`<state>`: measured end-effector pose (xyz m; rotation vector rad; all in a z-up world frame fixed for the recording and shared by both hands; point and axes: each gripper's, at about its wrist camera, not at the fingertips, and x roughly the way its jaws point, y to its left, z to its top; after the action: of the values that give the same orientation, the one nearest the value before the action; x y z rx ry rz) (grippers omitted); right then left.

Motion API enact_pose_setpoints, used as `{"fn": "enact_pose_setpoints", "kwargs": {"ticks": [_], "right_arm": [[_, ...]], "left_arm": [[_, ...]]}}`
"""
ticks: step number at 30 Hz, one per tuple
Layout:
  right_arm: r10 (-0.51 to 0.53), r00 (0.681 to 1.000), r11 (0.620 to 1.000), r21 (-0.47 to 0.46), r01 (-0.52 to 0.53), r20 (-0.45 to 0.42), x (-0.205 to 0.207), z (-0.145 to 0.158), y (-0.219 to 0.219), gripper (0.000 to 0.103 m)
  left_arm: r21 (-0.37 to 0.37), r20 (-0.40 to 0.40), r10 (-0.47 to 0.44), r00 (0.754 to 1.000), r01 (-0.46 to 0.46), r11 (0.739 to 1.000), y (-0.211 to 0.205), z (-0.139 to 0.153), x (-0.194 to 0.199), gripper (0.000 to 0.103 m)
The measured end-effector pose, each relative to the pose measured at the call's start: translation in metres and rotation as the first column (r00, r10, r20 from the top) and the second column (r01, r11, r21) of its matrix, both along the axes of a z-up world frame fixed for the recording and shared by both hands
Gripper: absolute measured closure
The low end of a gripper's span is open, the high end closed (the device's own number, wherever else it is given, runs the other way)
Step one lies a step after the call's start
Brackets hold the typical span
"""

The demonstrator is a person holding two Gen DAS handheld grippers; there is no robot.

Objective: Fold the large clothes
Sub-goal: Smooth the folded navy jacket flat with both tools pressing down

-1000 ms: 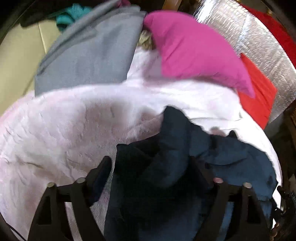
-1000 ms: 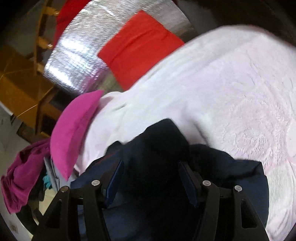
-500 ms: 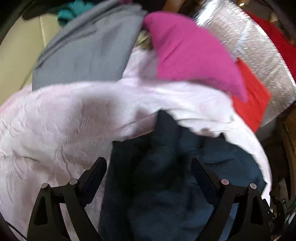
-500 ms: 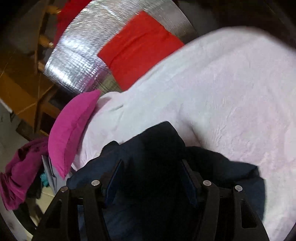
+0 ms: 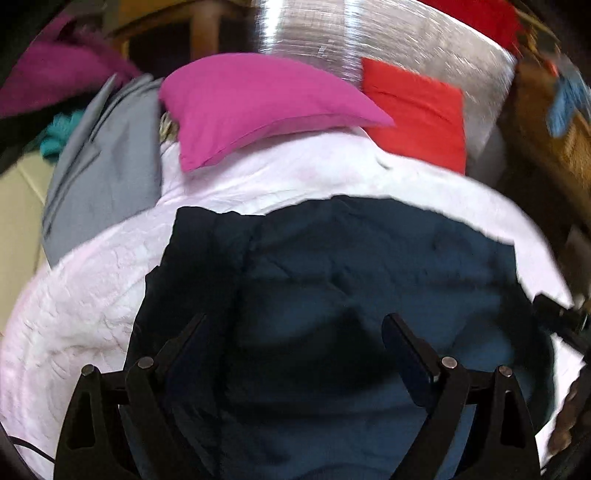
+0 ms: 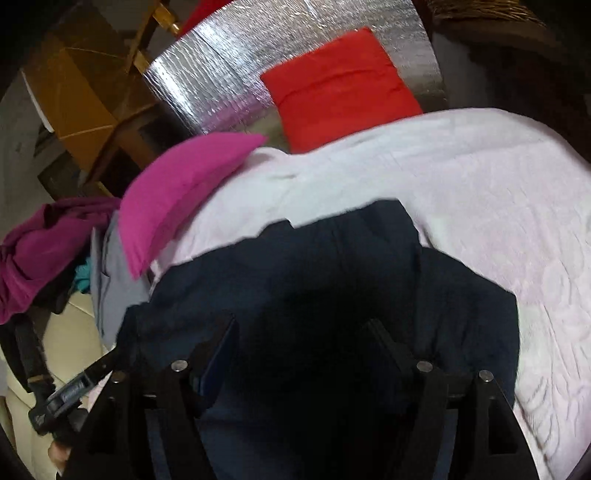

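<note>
A dark navy garment [image 5: 351, 266] lies spread on a pale pink textured bedspread [image 5: 74, 310]. It also shows in the right wrist view [image 6: 332, 273]. My left gripper [image 5: 295, 328] is open, its fingers wide apart just above the near part of the garment. My right gripper [image 6: 301, 332] is open too, low over the same garment near its right side. The near edge of the garment is hidden below both grippers. Part of the left gripper [image 6: 66, 395] shows at the lower left of the right wrist view.
A magenta pillow [image 5: 258, 103] and a red pillow [image 5: 417, 110] lie at the far end of the bed against a silver foil panel [image 5: 369, 33]. A grey garment [image 5: 107, 173] and a purple cloth [image 5: 48, 77] lie at the left edge.
The navy garment, bunched into a peak before, now lies flatter and wider. Both views have tilted up and drawn back, showing more of the pillows and foil panel.
</note>
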<state>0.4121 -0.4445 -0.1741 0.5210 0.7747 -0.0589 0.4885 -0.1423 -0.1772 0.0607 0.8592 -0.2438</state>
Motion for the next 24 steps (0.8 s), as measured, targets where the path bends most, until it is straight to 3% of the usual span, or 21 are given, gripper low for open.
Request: {"fn": "enact_pose_setpoints", "kwargs": {"ticks": [6,9,12,17,24], "right_arm": [[-0.009,0.995,0.998,-0.06,0.003,-0.101,-0.004,-0.026,0.004,0.029],[0.002,0.995,0.994,-0.109,-0.012,-0.099,-0.009,-0.029,0.009,0.029],[-0.015,0.996,0.997,-0.08,0.008,-0.088,-0.022,-0.023,0.007,0.029],[-0.037,0.999,0.998,-0.061,0.035,-0.036,-0.05,-0.002,0.003,0.029],[-0.026,0.999,0.997,-0.077,0.022,-0.047,-0.091,0.009,0.015,0.029]], "left_arm": [[0.147,0.067,-0.01,0.998,0.0,0.989,-0.018,-0.007,-0.025,0.01],[0.212,0.106,-0.028,0.994,0.005,0.977,-0.022,-0.01,-0.034,0.01],[0.242,0.136,-0.041,0.99,0.007,0.97,-0.023,-0.008,-0.047,0.01],[0.245,0.211,-0.071,0.975,0.017,0.969,-0.019,0.007,-0.076,0.01],[0.195,0.249,-0.08,0.965,0.031,0.98,-0.014,0.022,-0.108,0.01]]}}
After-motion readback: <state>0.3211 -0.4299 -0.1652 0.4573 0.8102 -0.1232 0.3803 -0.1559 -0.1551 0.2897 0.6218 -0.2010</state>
